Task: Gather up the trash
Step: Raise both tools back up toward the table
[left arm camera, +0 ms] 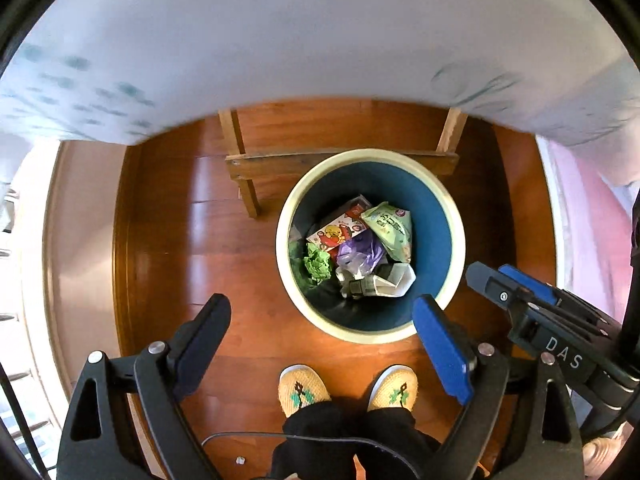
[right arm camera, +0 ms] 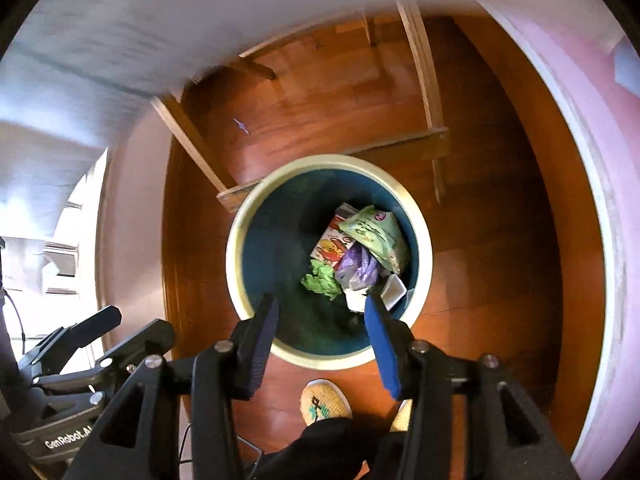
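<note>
Here, both the left gripper (left arm camera: 322, 346) and right gripper (right arm camera: 322, 342) hung spread and empty above the bin (left arm camera: 370, 336), where the trash (left arm camera: 356, 250) already lay. The next reach should, I think, begin at the table (left arm camera: 280, 40). Readable: "DAS", "GenRobot.AI".

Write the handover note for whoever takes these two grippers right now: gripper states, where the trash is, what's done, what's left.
Left gripper: open, empty, held above the floor just short of the bin.
Right gripper: open, empty, over the bin's near rim.
Trash in the bin: green snack bag, cartoon-printed box, crumpled green paper, purple plastic bag, white carton.
Done: those pieces are binned.
Left: one small purple scrap lies on the wooden floor under the table. The tabletop is blurred, so check it for more.
</note>
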`<state>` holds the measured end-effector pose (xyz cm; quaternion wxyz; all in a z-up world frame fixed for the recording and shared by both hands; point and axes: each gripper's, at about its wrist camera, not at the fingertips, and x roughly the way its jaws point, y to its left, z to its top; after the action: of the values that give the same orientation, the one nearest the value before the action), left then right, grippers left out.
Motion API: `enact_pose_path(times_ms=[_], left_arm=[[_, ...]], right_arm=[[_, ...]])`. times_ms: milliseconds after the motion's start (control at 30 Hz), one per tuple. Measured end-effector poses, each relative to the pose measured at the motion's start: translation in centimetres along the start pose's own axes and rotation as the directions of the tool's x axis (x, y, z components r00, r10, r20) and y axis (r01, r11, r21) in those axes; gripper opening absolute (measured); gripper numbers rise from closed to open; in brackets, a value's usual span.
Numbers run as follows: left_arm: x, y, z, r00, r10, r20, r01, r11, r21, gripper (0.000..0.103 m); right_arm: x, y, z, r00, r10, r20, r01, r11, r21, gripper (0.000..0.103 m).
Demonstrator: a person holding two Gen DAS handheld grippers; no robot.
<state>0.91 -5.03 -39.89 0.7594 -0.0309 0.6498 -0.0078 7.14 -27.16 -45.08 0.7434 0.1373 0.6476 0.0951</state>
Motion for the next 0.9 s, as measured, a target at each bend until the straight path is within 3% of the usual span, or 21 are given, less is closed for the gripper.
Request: enact_pose_path(times_ms=[300,533,733,900], left_arm=[[-9.0,-0.5,-1.1,0.999,-0.02,0.034,0.02,1.0,0.002,0.091],[-19.9,-0.5,-0.4,0.994,-0.04,0.102,0.039,0.999,0.012,0.091],[-30.4,-0.5,0.9,0.972,-0.063,0.225,0.052,0.997,0.056,0.091],[-37.2,-0.6,2.3,0.939,-0.095,0.331,0.064,0.993,0.104,0.091]], right_arm=[[-7.3,3.3,-0.6,1.0,0.005,0.03,-0.004,0.999,-0.036,0.045],[-16.0,6.1,-0.7,0.999,0.022,0.046,-0.021,0.999,-0.034,0.045],[-26.0,9.2,0.4,0.991,0.037,0.132,-0.028,0.997,-0.069,0.045],[-33.7,11.8,1.6,0.963,0.043,0.265,-0.015,0.994,-0.108,0.045]])
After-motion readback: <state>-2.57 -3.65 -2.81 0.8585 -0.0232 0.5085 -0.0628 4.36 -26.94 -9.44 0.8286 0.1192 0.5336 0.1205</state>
